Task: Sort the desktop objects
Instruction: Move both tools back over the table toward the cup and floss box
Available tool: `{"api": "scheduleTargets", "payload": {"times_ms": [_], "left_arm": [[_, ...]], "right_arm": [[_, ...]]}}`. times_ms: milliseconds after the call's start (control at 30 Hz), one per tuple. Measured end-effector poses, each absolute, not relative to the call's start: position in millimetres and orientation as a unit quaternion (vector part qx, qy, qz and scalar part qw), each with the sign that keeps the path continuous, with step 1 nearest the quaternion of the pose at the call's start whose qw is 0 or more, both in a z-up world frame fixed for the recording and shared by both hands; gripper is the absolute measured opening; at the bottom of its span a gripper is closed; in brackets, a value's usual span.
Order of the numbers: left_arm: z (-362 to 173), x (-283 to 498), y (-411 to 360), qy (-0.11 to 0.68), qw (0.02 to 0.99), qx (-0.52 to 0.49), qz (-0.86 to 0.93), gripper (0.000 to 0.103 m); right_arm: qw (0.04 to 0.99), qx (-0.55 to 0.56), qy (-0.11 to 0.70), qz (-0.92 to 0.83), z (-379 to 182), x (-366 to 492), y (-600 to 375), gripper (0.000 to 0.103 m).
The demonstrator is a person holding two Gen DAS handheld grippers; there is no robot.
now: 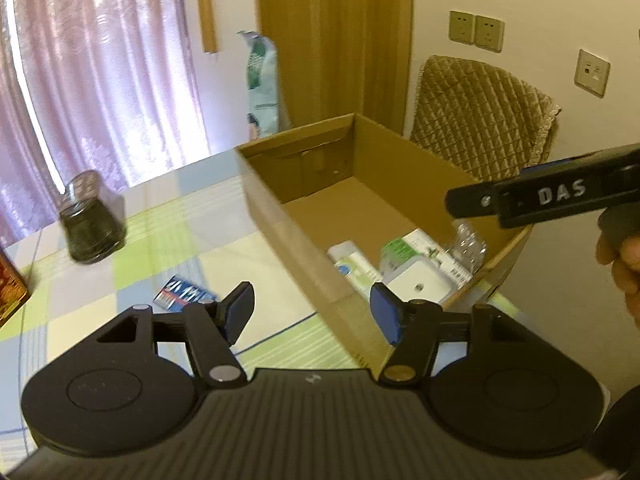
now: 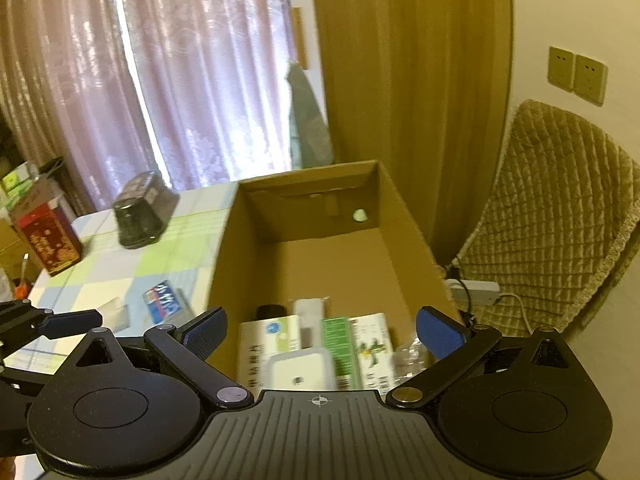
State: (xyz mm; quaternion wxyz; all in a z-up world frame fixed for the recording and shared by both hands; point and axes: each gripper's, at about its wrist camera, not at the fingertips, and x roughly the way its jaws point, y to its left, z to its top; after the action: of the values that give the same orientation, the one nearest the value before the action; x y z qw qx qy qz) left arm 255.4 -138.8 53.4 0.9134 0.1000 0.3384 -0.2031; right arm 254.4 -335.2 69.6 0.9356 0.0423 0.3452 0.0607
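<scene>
Left wrist view: an open brown corrugated cardboard box [image 1: 320,208] stands on a table covered with a pastel checked cloth [image 1: 160,256], its near left wall running diagonally from the far corner toward the camera, its near corner just ahead of the left gripper [image 1: 312,312]. The cloth left of the box is largely free, bearing only a dark, rounded glass jar [image 1: 92,220] near the far edge, a flat blue-and-red packet [image 1: 182,296] just ahead of the gripper, and a red-and-gold printed box [image 1: 12,292] at the left margin. Inside the cardboard box, gathered at its near end, lie a white square plastic device [image 1: 420,286], green-and-white printed cartons [image 1: 416,252] and a crumpled clear plastic wrapper [image 1: 470,248]; the far half of the floor is bare. The left gripper's blue-padded fingers stand wide apart, holding and touching nothing. The black right gripper [image 1: 540,196], marked "DAS", reaches in from the right above the box rim, a hand [image 1: 624,264] behind it. A chair draped in a quilted tan cover [image 1: 484,120] stands beyond the box. Right wrist view: the right gripper [image 2: 320,332] hovers over the near end of the box [image 2: 312,240], directly above the sorted cartons [image 2: 352,344] and white device [image 2: 298,372]; its blue textured fingers are spread wide and empty. The jar [image 2: 142,212], packet [image 2: 162,300] and red box [image 2: 48,236] lie on the cloth to the left.
</scene>
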Motion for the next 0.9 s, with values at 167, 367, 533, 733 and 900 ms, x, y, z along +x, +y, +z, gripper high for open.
{"api": "scheduleTargets", "payload": {"times_ms": [167, 367, 533, 733, 900], "left_arm": [[51.0, 238.8, -106.3, 0.343, 0.916, 0.1, -0.181, 0.069], [48.6, 216.5, -61.8, 0.344, 0.921, 0.102, -0.151, 0.089], [43.4, 200.8, -23.8, 0.35, 0.924, 0.1, -0.118, 0.1], [30.2, 198.1, 16.7, 0.366, 0.923, 0.085, -0.08, 0.102], [16.6, 207.3, 42.7, 0.372, 0.924, 0.072, -0.059, 0.102]], "right_arm": [[0.936, 0.04, 0.34, 0.083, 75.9, 242.3, -312.8, 0.103], [0.935, 0.026, 0.334, 0.116, 84.4, 229.2, -280.5, 0.103], [0.93, 0.004, 0.338, 0.146, 81.7, 220.7, -250.6, 0.103], [0.919, -0.029, 0.347, 0.183, 70.4, 218.6, -213.3, 0.103], [0.91, -0.051, 0.356, 0.206, 55.1, 228.1, -183.7, 0.103]]}}
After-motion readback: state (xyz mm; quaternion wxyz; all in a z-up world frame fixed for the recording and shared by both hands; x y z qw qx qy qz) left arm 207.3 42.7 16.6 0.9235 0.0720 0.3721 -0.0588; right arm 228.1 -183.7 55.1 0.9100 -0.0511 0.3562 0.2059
